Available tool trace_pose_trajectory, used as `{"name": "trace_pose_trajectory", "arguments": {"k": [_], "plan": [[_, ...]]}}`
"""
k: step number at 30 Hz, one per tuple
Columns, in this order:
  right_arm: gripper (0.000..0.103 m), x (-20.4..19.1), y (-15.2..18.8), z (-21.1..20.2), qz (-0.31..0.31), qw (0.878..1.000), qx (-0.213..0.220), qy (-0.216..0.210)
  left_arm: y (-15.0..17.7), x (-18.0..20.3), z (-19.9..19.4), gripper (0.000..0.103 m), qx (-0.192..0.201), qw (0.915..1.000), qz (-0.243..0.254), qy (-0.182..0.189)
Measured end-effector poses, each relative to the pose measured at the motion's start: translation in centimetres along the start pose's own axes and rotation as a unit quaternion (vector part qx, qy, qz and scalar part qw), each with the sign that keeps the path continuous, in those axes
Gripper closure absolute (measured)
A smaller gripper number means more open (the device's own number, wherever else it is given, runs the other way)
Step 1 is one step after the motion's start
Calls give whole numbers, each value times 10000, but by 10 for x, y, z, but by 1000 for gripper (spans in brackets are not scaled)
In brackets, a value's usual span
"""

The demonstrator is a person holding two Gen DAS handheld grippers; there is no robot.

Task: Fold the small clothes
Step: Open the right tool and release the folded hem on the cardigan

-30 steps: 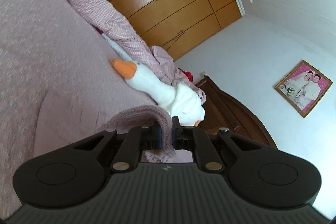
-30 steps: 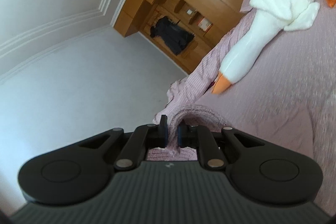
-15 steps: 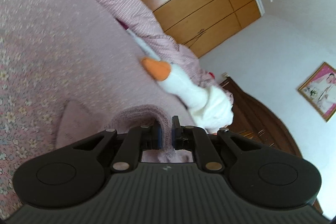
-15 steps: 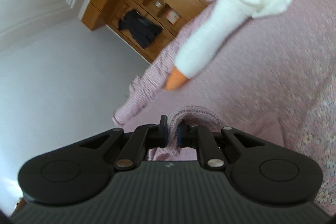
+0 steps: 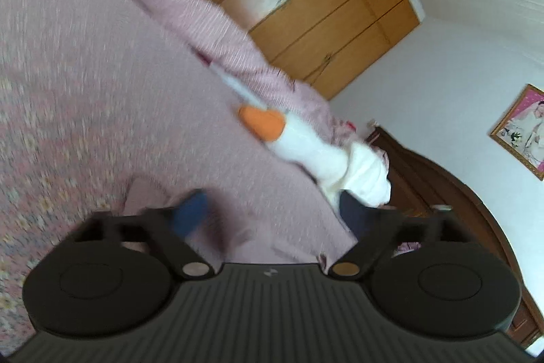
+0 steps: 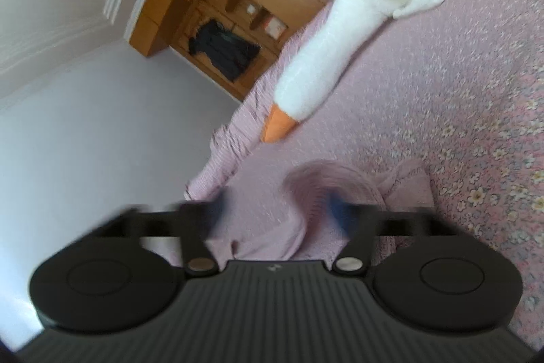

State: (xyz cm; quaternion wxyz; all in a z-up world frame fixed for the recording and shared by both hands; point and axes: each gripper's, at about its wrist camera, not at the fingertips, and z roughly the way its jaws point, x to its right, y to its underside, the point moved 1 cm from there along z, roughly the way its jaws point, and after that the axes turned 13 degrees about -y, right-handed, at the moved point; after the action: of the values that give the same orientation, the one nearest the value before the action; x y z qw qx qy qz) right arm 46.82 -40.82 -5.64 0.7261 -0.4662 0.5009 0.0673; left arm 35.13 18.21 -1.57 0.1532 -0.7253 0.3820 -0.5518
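The left gripper (image 5: 272, 213) has its jaws spread wide over the pink floral bedspread (image 5: 68, 73), gripping nothing. The right gripper (image 6: 278, 210) also has its jaws spread apart; the small pink knitted garment (image 6: 326, 189) lies rumpled on the bed between and just beyond them, released. A white plush goose with an orange beak (image 6: 340, 50) lies further up the bed.

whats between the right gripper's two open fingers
In the right wrist view, the pink knit garment bunches on the bedspread between the right gripper fingers; they don't clamp it.
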Motion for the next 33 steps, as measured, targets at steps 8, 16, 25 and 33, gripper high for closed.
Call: {"name": "trace_pose_trajectory", "arguments": {"k": [8, 16, 25, 33], "plan": [[16, -8, 9, -18, 111, 9999, 30, -17, 7, 2, -12, 9, -249, 9994, 147, -168], [16, -21, 38, -30, 143, 9998, -58, -132, 23, 17, -3, 9, -733, 9968, 323, -51], [16, -30, 43, -23, 227, 9990, -243, -290, 10, 39, 80, 9, -1258, 9883, 558, -664], [16, -27, 32, -19, 91, 9991, -341, -217, -25, 55, 74, 9, -508, 9955, 430, -673]]}}
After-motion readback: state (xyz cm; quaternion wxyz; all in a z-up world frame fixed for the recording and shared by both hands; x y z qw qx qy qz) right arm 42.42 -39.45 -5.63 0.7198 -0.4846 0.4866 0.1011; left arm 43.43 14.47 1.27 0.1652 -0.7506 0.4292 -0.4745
